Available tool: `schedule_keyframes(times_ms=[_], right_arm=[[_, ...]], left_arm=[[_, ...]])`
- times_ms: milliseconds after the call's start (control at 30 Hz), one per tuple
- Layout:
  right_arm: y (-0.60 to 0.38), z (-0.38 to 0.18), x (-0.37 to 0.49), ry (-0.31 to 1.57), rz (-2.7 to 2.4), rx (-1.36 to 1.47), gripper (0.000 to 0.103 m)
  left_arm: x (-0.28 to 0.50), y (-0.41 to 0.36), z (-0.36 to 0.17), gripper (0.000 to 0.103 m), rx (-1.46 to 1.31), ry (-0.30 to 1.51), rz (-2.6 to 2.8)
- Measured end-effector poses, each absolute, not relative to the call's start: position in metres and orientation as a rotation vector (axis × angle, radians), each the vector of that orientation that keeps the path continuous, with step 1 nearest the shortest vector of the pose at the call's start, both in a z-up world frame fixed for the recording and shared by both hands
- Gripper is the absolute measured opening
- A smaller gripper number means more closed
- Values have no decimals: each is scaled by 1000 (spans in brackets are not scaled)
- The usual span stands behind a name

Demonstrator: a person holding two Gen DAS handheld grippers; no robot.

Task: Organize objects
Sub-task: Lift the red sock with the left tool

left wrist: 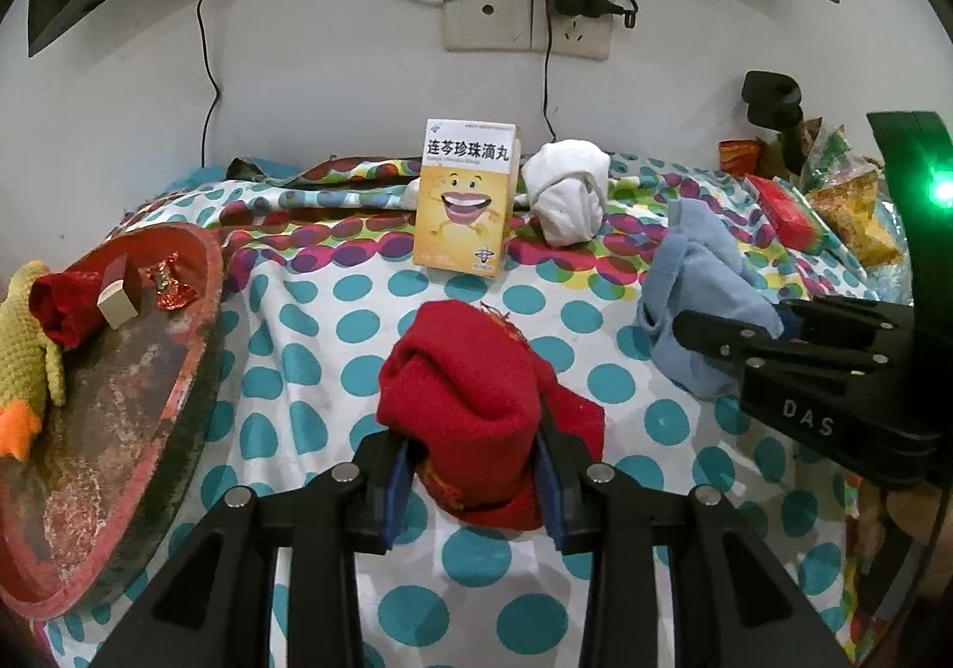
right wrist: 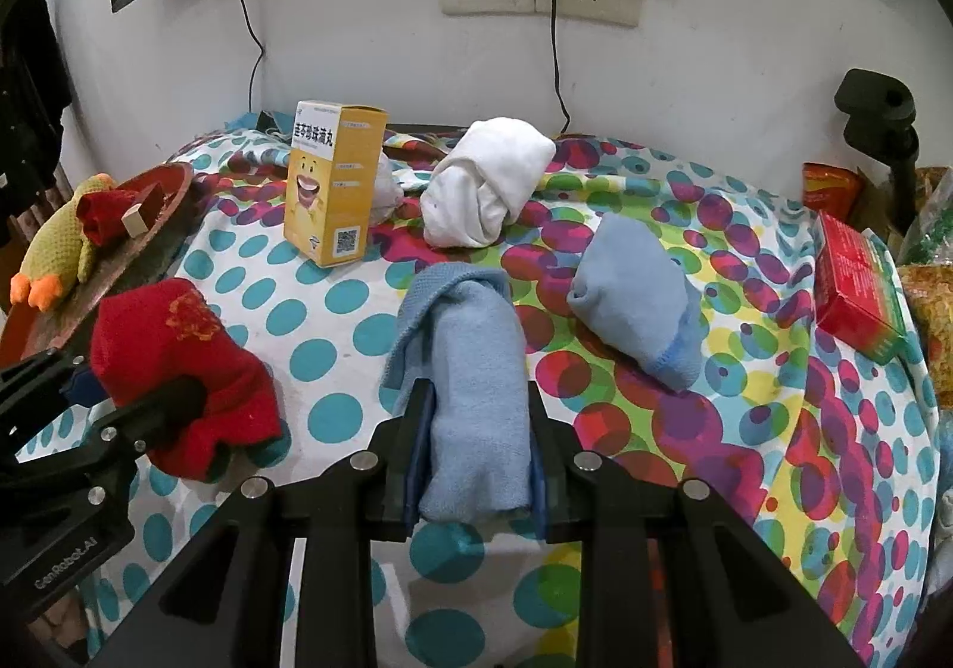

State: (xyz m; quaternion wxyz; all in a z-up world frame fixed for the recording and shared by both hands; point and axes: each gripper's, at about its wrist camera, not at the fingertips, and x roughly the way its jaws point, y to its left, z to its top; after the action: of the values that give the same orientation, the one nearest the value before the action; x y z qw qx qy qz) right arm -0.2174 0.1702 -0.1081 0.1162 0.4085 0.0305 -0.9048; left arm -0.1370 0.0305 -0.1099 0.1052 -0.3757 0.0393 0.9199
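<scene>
A polka-dot cloth [left wrist: 333,322] covers the surface, which backs onto a white wall [left wrist: 333,72] with a wall socket [left wrist: 527,22]. The left gripper [left wrist: 473,459] pinches a red sock [left wrist: 476,400]; beyond its jaws stands a yellow box [left wrist: 464,194]. The right gripper [right wrist: 476,459] clamps a blue sock [right wrist: 470,370], with another blue sock [right wrist: 640,299] just right of its jaws.

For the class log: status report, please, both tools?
Left tool shut on red sock. Right tool shut on blue sock. Medicine box upright ahead.
</scene>
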Motion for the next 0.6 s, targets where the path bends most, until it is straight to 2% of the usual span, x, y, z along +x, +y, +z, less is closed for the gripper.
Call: schedule_keyframes(times_ms=[367, 600], right_arm=[[171, -110, -221, 63, -2650, 1222, 26], [170, -111, -223, 79, -2653, 1227, 26]], left_arm=[[-136, 23, -108, 35, -1138, 74, 2723], [-133, 19, -87, 35, -1109, 88, 2740]])
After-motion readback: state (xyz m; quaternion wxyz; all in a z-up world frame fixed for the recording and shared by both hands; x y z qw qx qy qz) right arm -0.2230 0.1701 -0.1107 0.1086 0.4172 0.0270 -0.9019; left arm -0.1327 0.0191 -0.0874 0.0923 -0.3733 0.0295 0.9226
